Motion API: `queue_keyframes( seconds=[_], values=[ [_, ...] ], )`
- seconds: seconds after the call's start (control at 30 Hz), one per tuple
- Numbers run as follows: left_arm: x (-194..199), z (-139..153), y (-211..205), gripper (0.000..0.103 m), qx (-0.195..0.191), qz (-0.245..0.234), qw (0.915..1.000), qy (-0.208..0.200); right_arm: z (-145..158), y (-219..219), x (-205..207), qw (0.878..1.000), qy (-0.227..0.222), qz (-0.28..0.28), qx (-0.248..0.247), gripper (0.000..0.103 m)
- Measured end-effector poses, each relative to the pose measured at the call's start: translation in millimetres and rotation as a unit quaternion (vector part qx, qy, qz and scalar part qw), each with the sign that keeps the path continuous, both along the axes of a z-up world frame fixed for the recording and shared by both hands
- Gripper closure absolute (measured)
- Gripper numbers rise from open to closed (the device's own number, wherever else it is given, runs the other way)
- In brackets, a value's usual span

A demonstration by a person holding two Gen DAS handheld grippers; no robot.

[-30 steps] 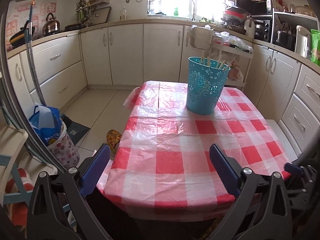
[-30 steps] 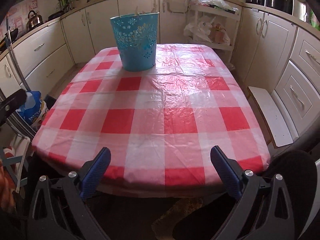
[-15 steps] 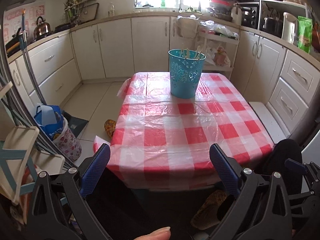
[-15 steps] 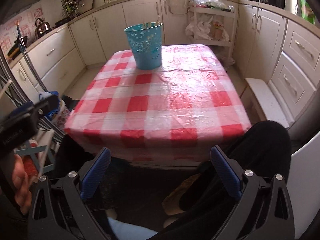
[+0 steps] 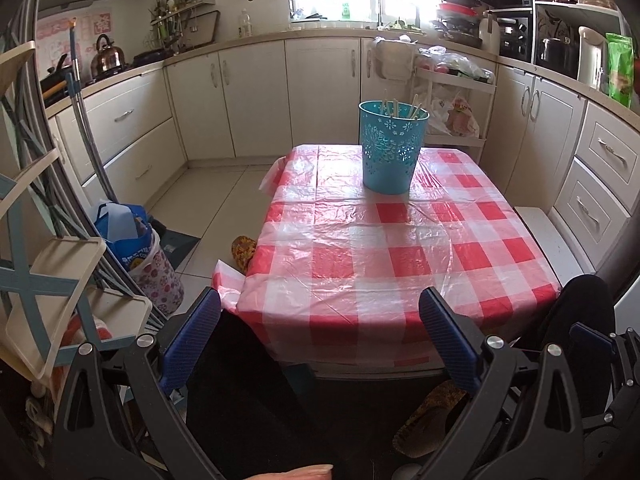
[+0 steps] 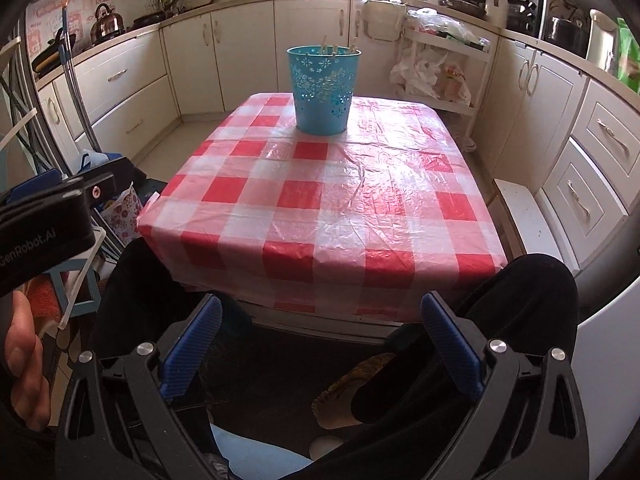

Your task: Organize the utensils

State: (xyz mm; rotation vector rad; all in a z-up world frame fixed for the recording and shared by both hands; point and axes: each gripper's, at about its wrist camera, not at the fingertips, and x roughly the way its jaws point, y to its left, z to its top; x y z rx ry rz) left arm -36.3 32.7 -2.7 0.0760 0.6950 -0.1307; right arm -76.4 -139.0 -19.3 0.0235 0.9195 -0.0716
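Across the middle of both views stands the table (image 5: pixel 384 264), covered with a red-and-white checked cloth under clear plastic, its top bare except at the far edge. Near that far edge, toward the middle, sits the teal perforated bucket (image 5: pixel 391 148), upright, with several pale utensil handles (image 5: pixel 400 109) poking above its rim. No loose utensil shows anywhere on the cloth. Below the near edge, over the person's dark-trousered lap, the left gripper (image 5: pixel 320 344) and right gripper (image 6: pixel 320 344) both hang released, jaws spread wide with nothing between them, well apart from the bucket. By the look of it, the sorting is finished or at rest. Any further move would need a fresh utensil, and none is visible.
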Motion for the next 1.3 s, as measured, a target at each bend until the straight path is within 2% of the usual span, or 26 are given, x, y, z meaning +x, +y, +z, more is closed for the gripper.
queue_keyframes(
  seconds=[0.33,1.17,1.3],
  values=[
    [-3.2,-1.4,-1.6,0.008,-0.009,-0.004,0.9999,0.005,-2.5,2.6,0.2,1.0,0.007,0.004,-0.003,0.007],
    [-2.2,-4.5,-1.9,0.008,-0.002,0.002,0.9999,0.012,-5.3,4.1,1.7,1.0,0.011,0.003,-0.005,0.007],
    [-1.8,-6.9,0.3,0.008,-0.021,-0.01,0.9996,0.018,-5.6,4.5,2.2,1.0,0.011,0.003,-0.006,0.007]
  ],
)
